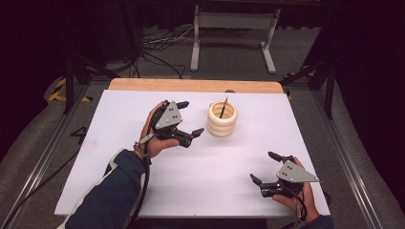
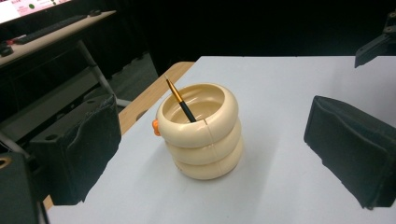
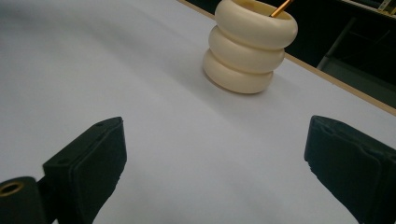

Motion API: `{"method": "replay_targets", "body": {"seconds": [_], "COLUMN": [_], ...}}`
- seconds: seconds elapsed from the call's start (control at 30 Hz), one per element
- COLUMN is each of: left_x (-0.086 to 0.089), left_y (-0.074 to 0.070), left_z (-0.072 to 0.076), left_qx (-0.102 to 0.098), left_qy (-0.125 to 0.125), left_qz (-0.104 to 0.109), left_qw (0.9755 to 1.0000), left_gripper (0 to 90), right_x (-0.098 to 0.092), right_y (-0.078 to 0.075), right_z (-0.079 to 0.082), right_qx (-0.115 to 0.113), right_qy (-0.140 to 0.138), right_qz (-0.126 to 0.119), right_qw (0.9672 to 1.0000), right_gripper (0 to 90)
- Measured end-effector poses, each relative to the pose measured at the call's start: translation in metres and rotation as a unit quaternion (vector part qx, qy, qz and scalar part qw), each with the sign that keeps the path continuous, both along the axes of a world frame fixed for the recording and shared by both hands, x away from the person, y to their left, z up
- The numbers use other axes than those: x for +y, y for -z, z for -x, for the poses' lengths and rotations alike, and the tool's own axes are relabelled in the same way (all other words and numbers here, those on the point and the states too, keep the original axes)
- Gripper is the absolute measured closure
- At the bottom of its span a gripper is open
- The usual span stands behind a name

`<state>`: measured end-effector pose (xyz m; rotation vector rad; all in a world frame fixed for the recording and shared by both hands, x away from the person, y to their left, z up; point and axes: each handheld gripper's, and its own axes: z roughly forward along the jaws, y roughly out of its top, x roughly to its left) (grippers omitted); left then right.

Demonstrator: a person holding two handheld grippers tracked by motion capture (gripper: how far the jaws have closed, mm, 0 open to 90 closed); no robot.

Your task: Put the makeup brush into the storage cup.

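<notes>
Grippers flank a cream holder (image 1: 222, 119) built of three stacked rings, which stands on the white desk (image 1: 119, 157) near the middle of its far edge, where a strip of bare wood (image 1: 143, 85) shows beyond the white top. A slim pen (image 1: 223, 108) with a black lower part and an orange-gold upper part leans inside the holder, its tip rising above the rim. In the left gripper view a small orange piece (image 2: 154, 127) shows at the holder's side facing the far edge.

The left gripper (image 1: 190, 118), held in the person's left hand (image 1: 154, 138), sits just left of the holder, its jaws spread wide and empty, pointing at it without touching. In the left gripper view the holder (image 2: 201, 131) stands between the two black jaws but beyond their tips, with the pen (image 2: 181, 101) slanting toward the upper left.

The right gripper (image 1: 263, 167), held in the right hand (image 1: 296, 195), lies near the desk's near right corner, well apart from the holder. Its jaws too are spread wide with nothing between them. From the right gripper view the holder (image 3: 250, 44) stands farther off across bare white surface, above the gap between the jaws, with the orange pen end (image 3: 281, 8) poking from its top.

A dark blue sleeve (image 1: 107, 198) covers the left forearm, and a cable (image 1: 142, 191) trails beside it off the near edge.
</notes>
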<state>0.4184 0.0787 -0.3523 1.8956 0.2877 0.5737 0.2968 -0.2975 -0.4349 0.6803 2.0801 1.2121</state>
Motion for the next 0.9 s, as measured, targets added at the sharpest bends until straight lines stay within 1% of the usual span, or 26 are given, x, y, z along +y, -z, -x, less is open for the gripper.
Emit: {"method": "replay_targets", "body": {"seconds": [0.17, 0.23, 0.27, 0.4, 0.43, 0.53, 0.57, 0.6, 0.7, 0.73, 0.8, 0.9], "left_x": [0.007, 0.008, 0.011, 0.018, 0.02, 0.026, 0.026, 0.029, 0.036, 0.036, 0.041, 0.044], "left_y": [0.001, 0.002, 0.003, 0.009, 0.01, 0.015, 0.015, 0.015, 0.016, 0.016, 0.017, 0.018], "left_z": [0.006, 0.007, 0.008, 0.01, 0.011, 0.014, 0.014, 0.015, 0.019, 0.019, 0.023, 0.027], "left_qx": [-0.004, -0.002, -0.001, -0.002, 0.001, 0.0, 0.0, 0.002, -0.002, -0.002, -0.001, -0.004], "left_qy": [0.002, 0.0, 0.0, -0.007, -0.007, -0.013, -0.013, -0.013, -0.016, -0.016, -0.016, -0.014], "left_qz": [-0.005, -0.004, -0.007, -0.012, -0.015, -0.015, -0.015, -0.021, -0.021, -0.021, -0.017, -0.023], "left_qw": [1.0, 1.0, 1.0, 0.9999, 0.9999, 0.9998, 0.9998, 0.9997, 0.9997, 0.9997, 0.9997, 0.9996], "left_gripper": [4.6, 4.6, 4.6, 4.7, 4.8, 6.1, 6.0, 6.0, 5.7, 5.7, 5.7, 5.5], "right_x": [0.0, 0.0, 0.001, 0.001, 0.001, 0.001, 0.001, 0.001, 0.001, 0.001, -0.001, -0.002], "right_y": [0.0, 0.001, 0.001, 0.001, 0.001, 0.002, 0.002, 0.002, 0.001, 0.001, 0.0, 0.0], "right_z": [0.0, 0.0, 0.0, 0.0, 0.0, 0.0, 0.0, 0.0, 0.0, 0.0, 0.0, 0.0], "right_qx": [0.001, 0.001, 0.001, 0.002, 0.003, 0.004, 0.004, 0.003, 0.003, 0.002, 0.001, 0.0], "right_qy": [-0.001, -0.001, -0.001, -0.001, -0.002, -0.003, -0.003, -0.003, -0.003, -0.002, 0.001, 0.002], "right_qz": [0.003, 0.003, 0.003, 0.004, 0.005, 0.006, 0.006, 0.006, 0.007, 0.006, 0.002, 0.0], "right_qw": [1.0, 1.0, 1.0, 1.0, 1.0, 1.0, 1.0, 1.0, 1.0, 1.0, 1.0, 1.0], "right_gripper": [6.3, 6.3, 6.3, 6.3, 6.3, 6.3, 6.3, 6.3, 6.3, 6.3, 6.3, 6.3]}}
